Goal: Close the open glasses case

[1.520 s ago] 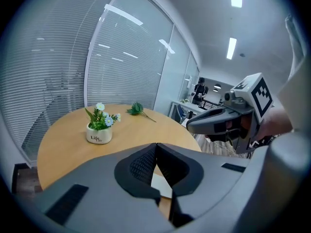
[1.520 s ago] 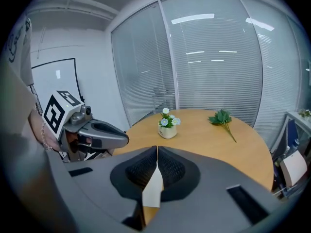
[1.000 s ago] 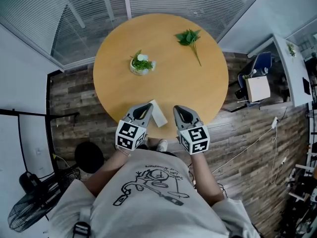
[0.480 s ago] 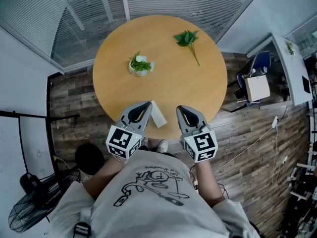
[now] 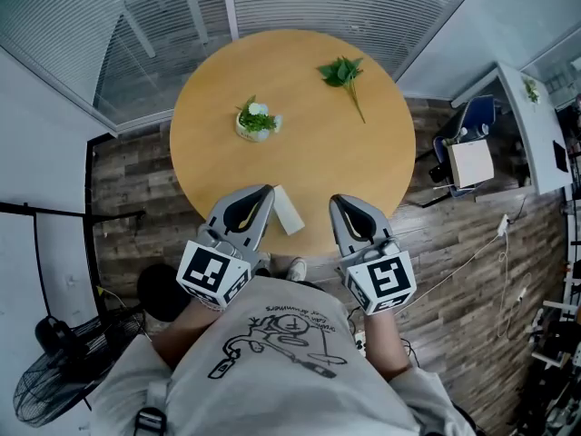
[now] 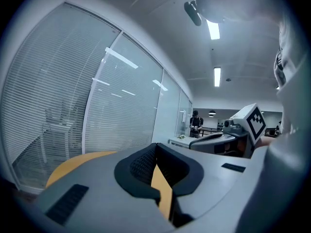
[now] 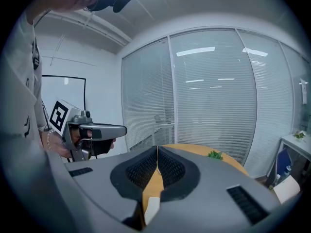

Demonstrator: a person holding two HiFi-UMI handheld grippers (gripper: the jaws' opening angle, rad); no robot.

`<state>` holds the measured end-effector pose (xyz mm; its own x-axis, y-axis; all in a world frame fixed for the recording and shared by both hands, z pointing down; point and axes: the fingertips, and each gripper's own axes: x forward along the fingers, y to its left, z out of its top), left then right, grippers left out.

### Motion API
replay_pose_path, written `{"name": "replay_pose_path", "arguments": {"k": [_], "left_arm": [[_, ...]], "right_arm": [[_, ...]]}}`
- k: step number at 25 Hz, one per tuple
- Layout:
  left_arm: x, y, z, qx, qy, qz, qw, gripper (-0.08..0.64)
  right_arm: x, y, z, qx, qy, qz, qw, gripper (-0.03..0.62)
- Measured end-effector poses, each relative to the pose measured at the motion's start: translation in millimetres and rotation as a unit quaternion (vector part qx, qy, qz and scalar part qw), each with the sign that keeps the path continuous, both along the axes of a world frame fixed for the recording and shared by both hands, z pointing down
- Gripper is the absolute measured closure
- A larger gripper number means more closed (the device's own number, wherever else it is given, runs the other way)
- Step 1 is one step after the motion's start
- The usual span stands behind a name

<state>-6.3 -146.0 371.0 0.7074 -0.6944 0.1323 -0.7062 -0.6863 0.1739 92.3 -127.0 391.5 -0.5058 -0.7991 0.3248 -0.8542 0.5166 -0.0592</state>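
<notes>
**Both jaws clenched on nothing, flanking the glasses case at the near edge**

The glasses case (image 5: 288, 210) lies on the round desk (image 5: 372, 153), close to its near rim, just to the right of the left gripper's (image 5: 262, 192) tips and well to the left of the right gripper's (image 5: 338, 200); it sits between the two pairs of jaws, nearer the left pair. From above it reads as a flat white oblong; whether its lid is up or down is too small to tell. Each gripper's own view shows its jaws pressed together at the tips with only bare desk showing through the gap behind them, so neither grasps anything. The person holds both grippers low, close to the body, pointing out over the desk, probably so that either one can reach the case with a short push; this stance fits a case waiting to be shut as well as one already shut. A small potted plant (image 5: 256, 119) stands well beyond the left jaws; a green sprig (image 5: 343, 71) lies far beyond the right jaws, both clear of any path to the case.
</notes>
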Motion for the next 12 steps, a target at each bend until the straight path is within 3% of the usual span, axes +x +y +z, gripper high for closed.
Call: {"name": "replay_pose_path", "arguments": {"k": [12], "left_arm": [[-5.4, 8.3, -47.3, 0.040, 0.019, -0.006, 0.9990, 0.540]], "right_arm": [[-1.3, 9.5, -44.8, 0.035, 0.001, -0.006, 0.999, 0.580]]}}
